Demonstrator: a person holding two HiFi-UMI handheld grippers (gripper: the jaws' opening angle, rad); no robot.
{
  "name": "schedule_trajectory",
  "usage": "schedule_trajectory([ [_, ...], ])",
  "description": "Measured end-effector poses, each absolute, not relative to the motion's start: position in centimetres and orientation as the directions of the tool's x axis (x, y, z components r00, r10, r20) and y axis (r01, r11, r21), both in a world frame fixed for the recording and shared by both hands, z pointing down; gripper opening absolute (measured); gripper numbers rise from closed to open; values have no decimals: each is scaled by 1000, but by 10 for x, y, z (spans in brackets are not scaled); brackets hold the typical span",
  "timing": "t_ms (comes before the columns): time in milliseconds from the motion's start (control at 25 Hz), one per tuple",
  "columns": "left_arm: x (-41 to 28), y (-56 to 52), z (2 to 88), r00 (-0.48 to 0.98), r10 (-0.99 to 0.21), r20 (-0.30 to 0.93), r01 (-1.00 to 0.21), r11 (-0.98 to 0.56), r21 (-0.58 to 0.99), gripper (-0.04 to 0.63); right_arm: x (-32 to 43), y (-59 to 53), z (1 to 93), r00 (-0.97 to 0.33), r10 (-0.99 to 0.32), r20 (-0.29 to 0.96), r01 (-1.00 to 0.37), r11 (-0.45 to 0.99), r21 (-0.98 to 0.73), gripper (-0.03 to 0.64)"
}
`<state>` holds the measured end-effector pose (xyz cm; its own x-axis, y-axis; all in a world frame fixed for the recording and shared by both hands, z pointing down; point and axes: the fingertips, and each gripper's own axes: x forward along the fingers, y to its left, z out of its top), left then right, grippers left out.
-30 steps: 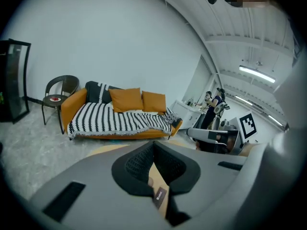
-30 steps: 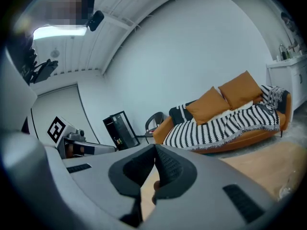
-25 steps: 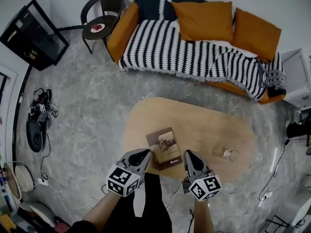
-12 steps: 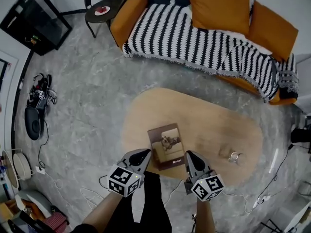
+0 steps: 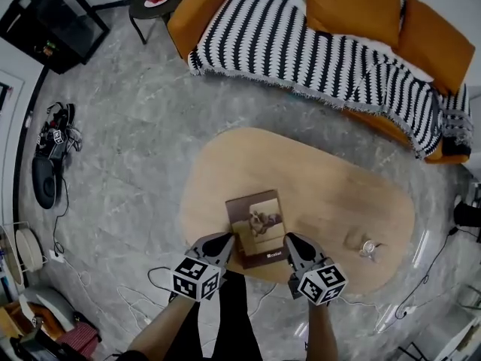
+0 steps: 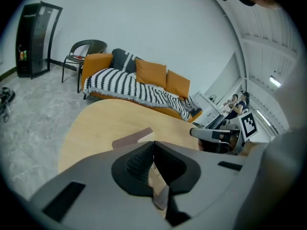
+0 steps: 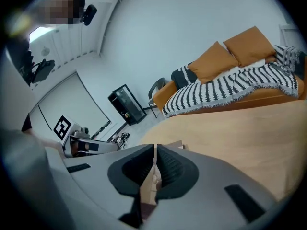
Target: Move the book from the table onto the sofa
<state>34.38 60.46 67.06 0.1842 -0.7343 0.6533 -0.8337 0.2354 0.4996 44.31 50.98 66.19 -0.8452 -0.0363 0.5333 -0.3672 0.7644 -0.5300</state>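
Wooden table; brown book flat; photo cover up

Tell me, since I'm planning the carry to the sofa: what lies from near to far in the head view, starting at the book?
book → table → floor → sofa → orange cushions

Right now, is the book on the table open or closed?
Closed. The book lies flat on the wooden table, its picture cover facing up and no pages spread.
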Motion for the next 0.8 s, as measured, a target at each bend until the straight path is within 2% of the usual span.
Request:
schedule_trajectory([
  [280,349,612,716,192,-704,684,-797,295,528,15,443,509,699,-832,38,554,-351,736,-578,29],
  [640,355,621,769,211,-674,708,-715,387,582,20,441,513,748,-788,142,598,-337,714,-614,88],
  [800,360,623,789,228,-663,713,-654,438,617,91,445,513,768,-761,181,623,-339,708,-619,105],
])
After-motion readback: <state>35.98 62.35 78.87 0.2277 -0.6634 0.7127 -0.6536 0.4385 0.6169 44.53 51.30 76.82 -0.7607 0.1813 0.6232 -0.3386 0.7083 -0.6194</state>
